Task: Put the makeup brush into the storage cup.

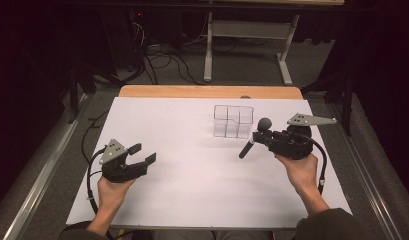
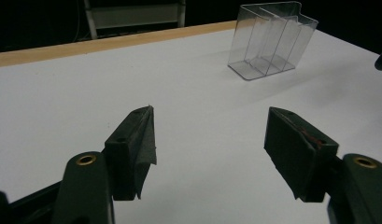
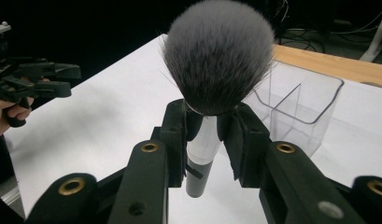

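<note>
**Brush held beside the clear box**

Now the right tongs (image 3: 205,135) are clamped on a makeup brush (image 3: 216,60), bristles up, lifted off the counter (image 1: 192,185) just beside the clear divided box (image 1: 233,121) near the far edge. Left tongs (image 1: 142,154) stand wide, holding nothing, near the left edge.

Risks: the handle's low end could knock the light box; the brush could slip in the grip. Middle and near side give open room.

My right gripper (image 1: 258,138) holds the brush (image 1: 253,138) just at six o'clock of the organizer (image 1: 233,121); my left gripper (image 1: 142,153) sits well apart at eight o'clock on the table (image 1: 192,190).
</note>
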`<state>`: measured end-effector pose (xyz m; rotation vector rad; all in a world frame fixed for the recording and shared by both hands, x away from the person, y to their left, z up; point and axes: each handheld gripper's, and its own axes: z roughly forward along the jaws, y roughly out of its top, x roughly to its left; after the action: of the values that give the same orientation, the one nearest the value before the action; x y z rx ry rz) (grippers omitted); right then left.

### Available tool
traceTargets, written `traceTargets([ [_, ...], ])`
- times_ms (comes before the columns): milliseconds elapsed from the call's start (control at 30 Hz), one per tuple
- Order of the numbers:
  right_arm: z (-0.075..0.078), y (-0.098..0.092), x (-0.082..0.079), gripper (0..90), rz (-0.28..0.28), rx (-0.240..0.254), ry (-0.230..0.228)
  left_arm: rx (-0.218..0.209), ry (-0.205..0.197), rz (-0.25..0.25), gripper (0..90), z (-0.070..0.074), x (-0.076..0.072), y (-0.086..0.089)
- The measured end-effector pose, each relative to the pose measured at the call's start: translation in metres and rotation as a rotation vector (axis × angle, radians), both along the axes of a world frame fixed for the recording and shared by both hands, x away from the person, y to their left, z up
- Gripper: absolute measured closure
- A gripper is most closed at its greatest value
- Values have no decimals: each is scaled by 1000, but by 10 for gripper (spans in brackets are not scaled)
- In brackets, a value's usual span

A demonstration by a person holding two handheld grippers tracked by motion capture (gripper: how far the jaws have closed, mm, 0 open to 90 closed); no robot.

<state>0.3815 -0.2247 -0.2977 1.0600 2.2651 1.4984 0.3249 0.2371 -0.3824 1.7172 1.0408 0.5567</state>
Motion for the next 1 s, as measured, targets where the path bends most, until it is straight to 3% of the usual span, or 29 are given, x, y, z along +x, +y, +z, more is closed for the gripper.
traceTargets([
  [1000, 27, 1, 32, 722, -89, -23, -40, -2, 11, -10, 334, -1, 1, -1],
])
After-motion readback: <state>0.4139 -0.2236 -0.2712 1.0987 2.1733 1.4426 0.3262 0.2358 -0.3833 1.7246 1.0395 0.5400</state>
